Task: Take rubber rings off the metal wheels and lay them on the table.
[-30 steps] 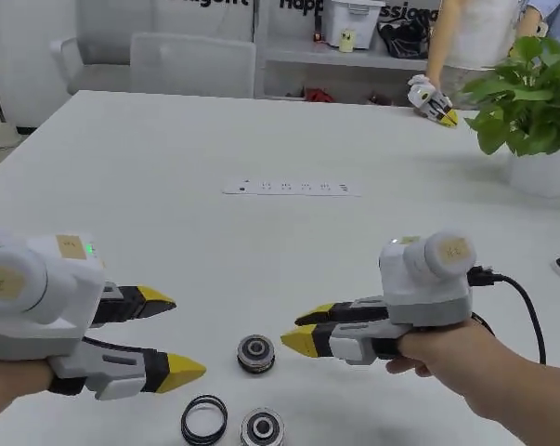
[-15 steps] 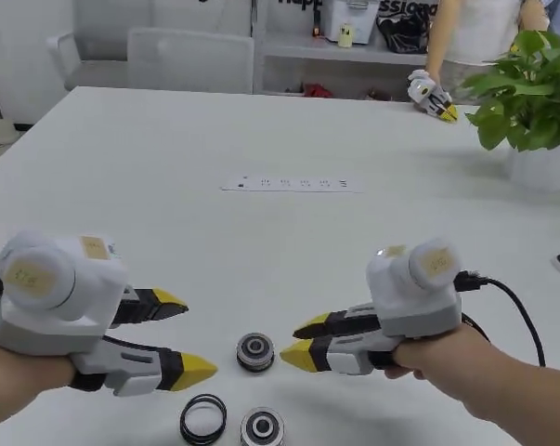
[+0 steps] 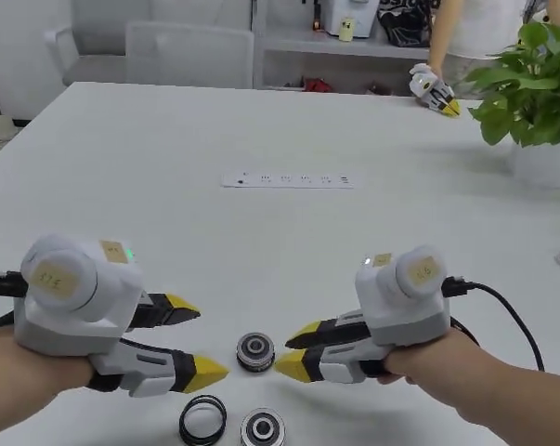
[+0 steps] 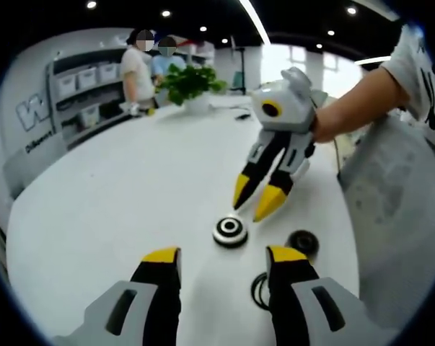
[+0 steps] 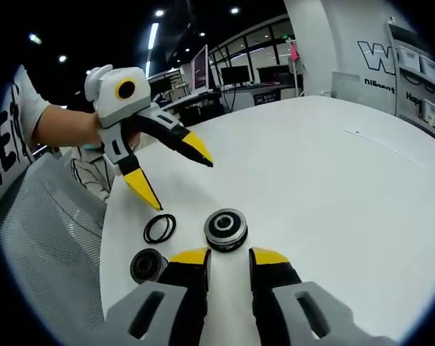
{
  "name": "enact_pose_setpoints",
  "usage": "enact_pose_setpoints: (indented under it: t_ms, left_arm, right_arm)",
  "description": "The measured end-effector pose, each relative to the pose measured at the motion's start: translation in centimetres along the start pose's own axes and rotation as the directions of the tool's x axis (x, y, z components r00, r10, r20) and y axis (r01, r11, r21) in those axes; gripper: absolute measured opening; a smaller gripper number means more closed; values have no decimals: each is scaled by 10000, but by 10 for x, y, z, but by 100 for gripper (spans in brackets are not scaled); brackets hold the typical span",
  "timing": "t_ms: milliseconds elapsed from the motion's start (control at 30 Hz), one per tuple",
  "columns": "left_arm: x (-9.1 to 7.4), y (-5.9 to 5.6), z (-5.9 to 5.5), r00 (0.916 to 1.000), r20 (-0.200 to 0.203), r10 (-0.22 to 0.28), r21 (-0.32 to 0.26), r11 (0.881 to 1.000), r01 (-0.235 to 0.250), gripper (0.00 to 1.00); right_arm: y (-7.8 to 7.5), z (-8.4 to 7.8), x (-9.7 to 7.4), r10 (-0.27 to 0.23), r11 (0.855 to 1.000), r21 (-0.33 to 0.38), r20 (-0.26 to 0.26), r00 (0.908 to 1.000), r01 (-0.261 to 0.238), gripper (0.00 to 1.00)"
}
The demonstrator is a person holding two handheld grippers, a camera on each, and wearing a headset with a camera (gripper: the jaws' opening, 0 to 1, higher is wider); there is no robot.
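2 hazards, judging by the head view: skidding the metal wheel (image 3: pixel 255 351) across the smooth bench (image 3: pixel 289 251) by pushing on 1 side alone, and knocking yellow tips together by closing in from both sides at once. Just left of that wheel, the left gripper (image 3: pixel 198 339), jaws spread wide, nothing held. Just right of that wheel, the right gripper (image 3: pixel 298 348), jaws parted only a little, nothing held, tips near the rim without touching. Nearer the person than that wheel and a little to its left, the loose rubber rings (image 3: pixel 203 420), flat on the bench. Nearer the person too, just beside the rings, the second wheel (image 3: pixel 262 428). Hard to tell whether rubber remains on either wheel.

Left gripper view: metal wheel (image 4: pixel 230 231) ahead of the left gripper (image 4: pixel 224 256), about in line with the gap, not yet inside it. Spread looks wide enough to straddle it. Beyond the wheel, the right gripper (image 4: pixel 255 203), tips angled down toward its far side. Right of the wheel, the loose rubber rings (image 4: pixel 260 290), partly hidden behind 1 left jaw. Likely to get dragged on a careless advance.

Right gripper view: metal wheel (image 5: pixel 226 229) just ahead of the right gripper (image 5: pixel 230 257), centred on the narrow gap and looking wider than it. Likely to be shoved rather than gripped unless opened further first. Beyond the wheel and to its left, the left gripper (image 5: pixel 175 176). Left of the wheel, the loose rubber rings (image 5: pixel 159 228).
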State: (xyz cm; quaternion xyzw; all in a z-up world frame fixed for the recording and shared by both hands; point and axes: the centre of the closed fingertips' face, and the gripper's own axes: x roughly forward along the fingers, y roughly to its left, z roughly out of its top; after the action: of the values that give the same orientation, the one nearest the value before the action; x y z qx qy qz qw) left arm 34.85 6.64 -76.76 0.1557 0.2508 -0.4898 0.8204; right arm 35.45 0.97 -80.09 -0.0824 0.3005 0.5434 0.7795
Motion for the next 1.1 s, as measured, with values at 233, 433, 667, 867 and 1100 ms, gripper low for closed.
enact_pose_setpoints:
  t_ms: [233,433,667,867,1100]
  left_arm:
    - [9,-2,0,9998,-24,-175,-44,9998,175,45]
    - [17,-2,0,9996,-54,-289,-142,9995,288,43]
    - [27,-4,5,9992,4,-407,-252,9989,407,42]
    - [34,-7,7,9985,-15,-540,-175,9984,540,38]
    - [40,-10,5,9978,-155,-652,-180,9977,649,34]
  right_arm:
    - [0,0,5,97,10000,-17,17,10000,-97,18]
    - [-1,0,6,154,9999,39,105,9998,-155,17]
    - [-1,0,10,192,9998,-12,164,9997,-192,15]
    - [0,-2,11,217,9998,23,138,9997,-217,15]
    - [-1,-3,11,180,9998,88,181,9997,-181,14]
